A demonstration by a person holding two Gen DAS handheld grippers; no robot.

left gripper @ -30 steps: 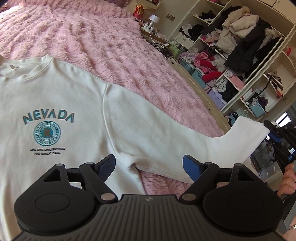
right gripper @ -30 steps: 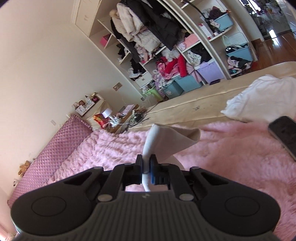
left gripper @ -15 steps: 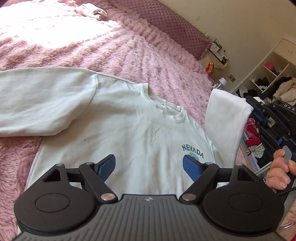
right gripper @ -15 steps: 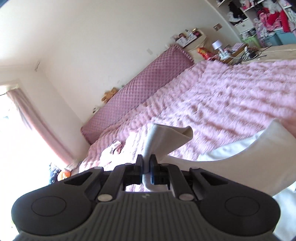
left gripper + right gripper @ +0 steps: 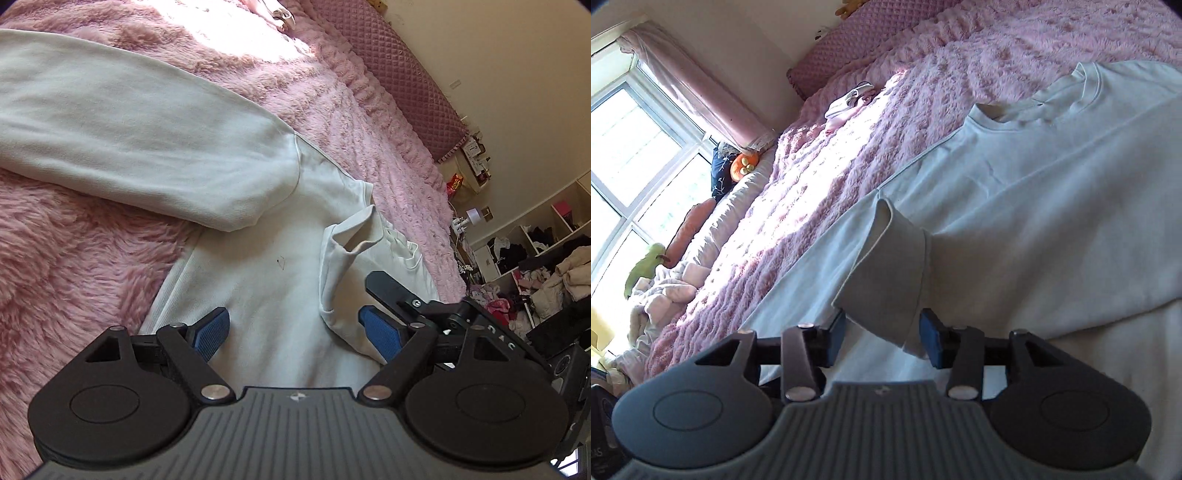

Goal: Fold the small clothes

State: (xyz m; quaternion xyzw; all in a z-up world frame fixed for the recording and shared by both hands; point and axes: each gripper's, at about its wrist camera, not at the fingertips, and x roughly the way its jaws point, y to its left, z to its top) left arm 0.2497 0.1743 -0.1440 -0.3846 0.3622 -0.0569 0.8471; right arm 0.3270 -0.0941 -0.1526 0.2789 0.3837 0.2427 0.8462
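the white sweatshirt [image 5: 266, 295] lies flat on the pink blanket [image 5: 92, 266], soft, light and floppy. left gripper [image 5: 295, 334] hangs open, empty. right gripper [image 5: 882, 338] is opening around the folded-in cuff [image 5: 886, 273]; take the far sleeve by its cuff.

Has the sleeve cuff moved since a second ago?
Yes. The sleeve cuff was off the bed's far edge toward the shelves; it now lies on the sweatshirt's chest, between the opening pads of the right gripper.
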